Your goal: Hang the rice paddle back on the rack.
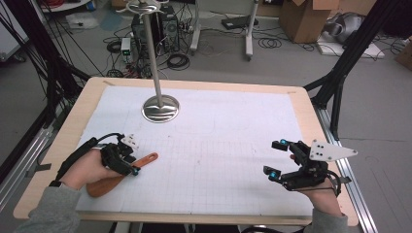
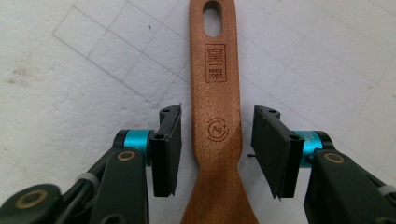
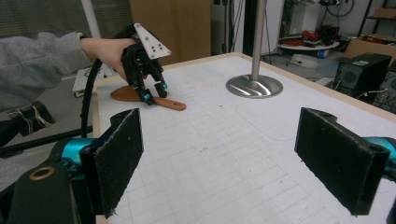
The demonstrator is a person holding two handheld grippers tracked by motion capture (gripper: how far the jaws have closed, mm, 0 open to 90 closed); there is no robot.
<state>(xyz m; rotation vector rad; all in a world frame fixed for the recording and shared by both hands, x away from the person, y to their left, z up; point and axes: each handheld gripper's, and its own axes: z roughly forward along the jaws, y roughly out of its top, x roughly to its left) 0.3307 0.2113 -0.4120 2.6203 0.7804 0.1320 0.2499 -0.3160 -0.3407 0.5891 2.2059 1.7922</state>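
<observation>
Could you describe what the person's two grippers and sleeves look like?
Both the left gripper and right gripper are black, with flat black jaw pads, turquoise collars, brass pivots, a pale three-cornered plate and a black cable. The sleeves are grey.

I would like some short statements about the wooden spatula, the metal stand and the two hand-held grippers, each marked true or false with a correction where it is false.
1. The left hand-held gripper has its jaws on either side of the wooden spatula handle. True.
2. Those jaws are pressed tight against the handle. False: a gap shows on both sides.
3. The right hand-held gripper holds the spatula's blade. False: it is open and holds nothing, at the far side of the table.
4. The metal stand is upright on the white sheet. True.
5. The spatula hangs from the stand. False: it lies flat on the sheet.
</observation>
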